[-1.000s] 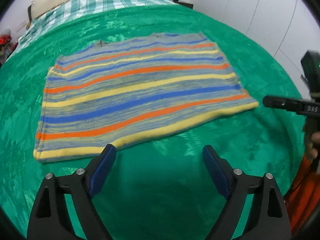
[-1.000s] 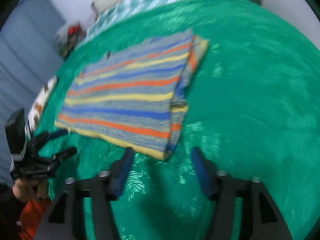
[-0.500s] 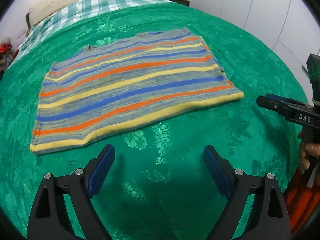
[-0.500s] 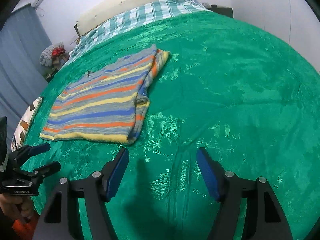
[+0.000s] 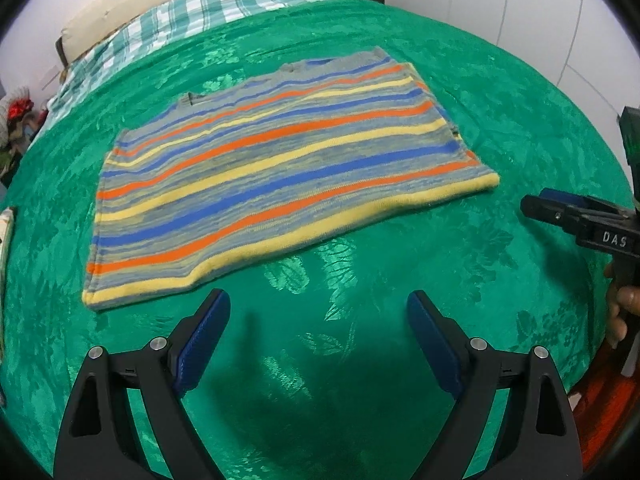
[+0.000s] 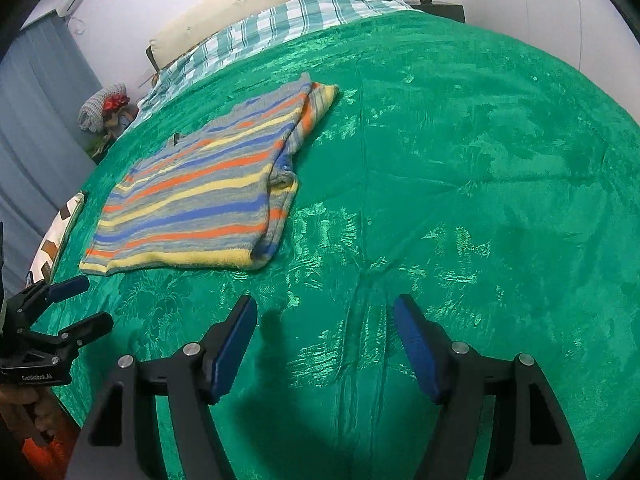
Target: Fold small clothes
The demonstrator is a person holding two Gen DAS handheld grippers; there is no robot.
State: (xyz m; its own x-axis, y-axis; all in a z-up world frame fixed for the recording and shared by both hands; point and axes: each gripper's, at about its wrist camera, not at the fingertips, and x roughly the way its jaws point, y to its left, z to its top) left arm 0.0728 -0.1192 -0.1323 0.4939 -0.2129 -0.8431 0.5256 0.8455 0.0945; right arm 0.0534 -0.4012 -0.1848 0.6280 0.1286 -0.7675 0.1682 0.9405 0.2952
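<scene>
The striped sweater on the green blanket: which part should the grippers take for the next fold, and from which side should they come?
Probably the near yellow hem of the striped sweater, one corner each: left gripper at the near-left corner, right gripper at the corner with the doubled fold. It lies flat on the green blanket, and both open grippers are in front of that edge, so come low from the near side.

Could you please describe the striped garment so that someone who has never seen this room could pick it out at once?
Start from the bed under the shiny green blanket, with a teal checked sheet at its head. The striped garment lies flat on the blanket. It alone has orange, yellow and blue bands on grey, and its right edge is folded over.
</scene>
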